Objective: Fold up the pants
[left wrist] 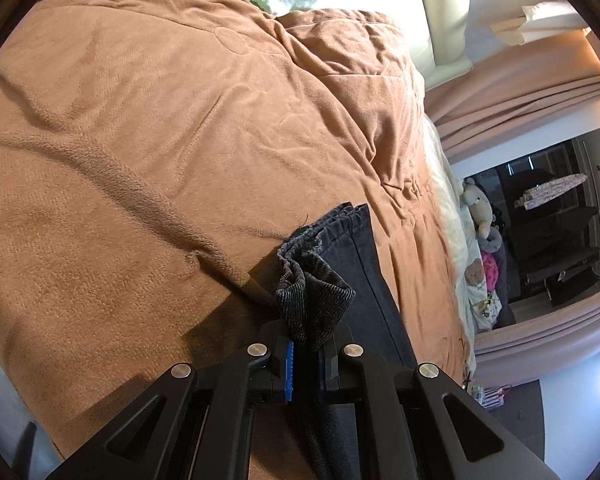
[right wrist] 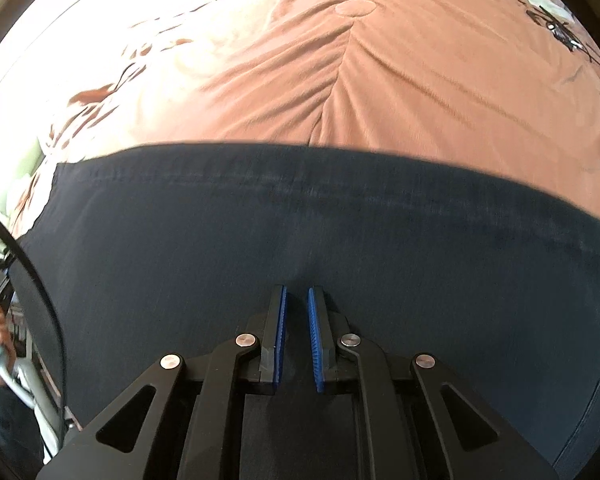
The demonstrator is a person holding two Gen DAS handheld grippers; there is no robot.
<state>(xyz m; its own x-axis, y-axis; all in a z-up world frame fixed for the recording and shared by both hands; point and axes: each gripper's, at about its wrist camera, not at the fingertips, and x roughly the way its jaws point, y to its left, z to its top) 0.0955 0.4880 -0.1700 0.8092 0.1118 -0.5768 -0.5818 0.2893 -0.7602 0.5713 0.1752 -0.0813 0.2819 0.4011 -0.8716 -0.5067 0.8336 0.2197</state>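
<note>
My left hand-held gripper (left wrist: 306,346) pinches the dark charcoal denim pants (left wrist: 320,288) at a bunched ribbed edge; my right hand-held gripper (right wrist: 297,300) clamps their smooth flat cloth.

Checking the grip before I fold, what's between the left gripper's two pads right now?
In the left wrist view, a bunched end of the dark pants sits pinched in the left gripper; nothing else is between the pads.
</note>
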